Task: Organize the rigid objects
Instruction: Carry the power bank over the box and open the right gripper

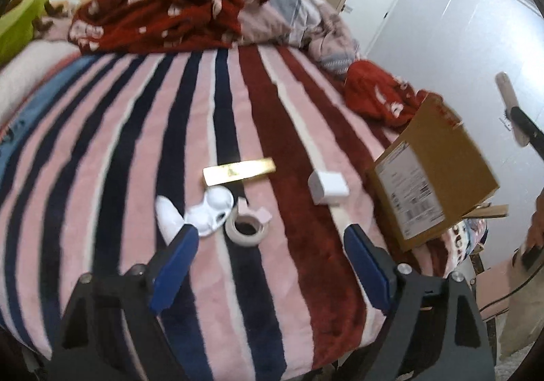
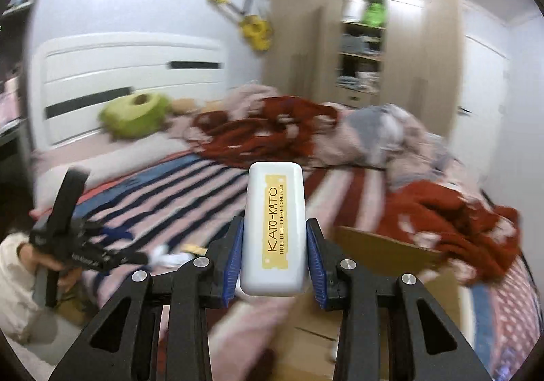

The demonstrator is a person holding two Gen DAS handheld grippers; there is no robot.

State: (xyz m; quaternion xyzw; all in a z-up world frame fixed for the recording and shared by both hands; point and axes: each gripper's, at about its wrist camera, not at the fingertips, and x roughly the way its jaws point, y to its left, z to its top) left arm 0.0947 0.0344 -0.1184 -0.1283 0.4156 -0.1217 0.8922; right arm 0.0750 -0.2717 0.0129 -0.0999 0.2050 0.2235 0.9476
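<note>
Bedroom with wooden wardrobe and white headboard in the background; bed covered by a striped blanket in pink, navy and dark red, with a crumpled red blanket lying at the far end.

Left tongs hovering over the near part of the bed, blue pads standing wide apart and gripping nothing. Just ahead of them, between the fingers, lying a roll of tape, touching or almost touching a white curved object near the left finger. A little farther ahead lying a gold bar-shaped box. Ahead of the right finger resting a small white box on the dark red stripe. To the right of these tongs standing a cardboard box, tilted, at the bed's edge.

Right tongs pinching a white case labelled KATO-KATO, held upright between the blue pads, one pad pressing on each long side. Being held above the open cardboard box, which is showing below and right of the tongs, blurred. Left tongs appearing at far left of this view.
</note>
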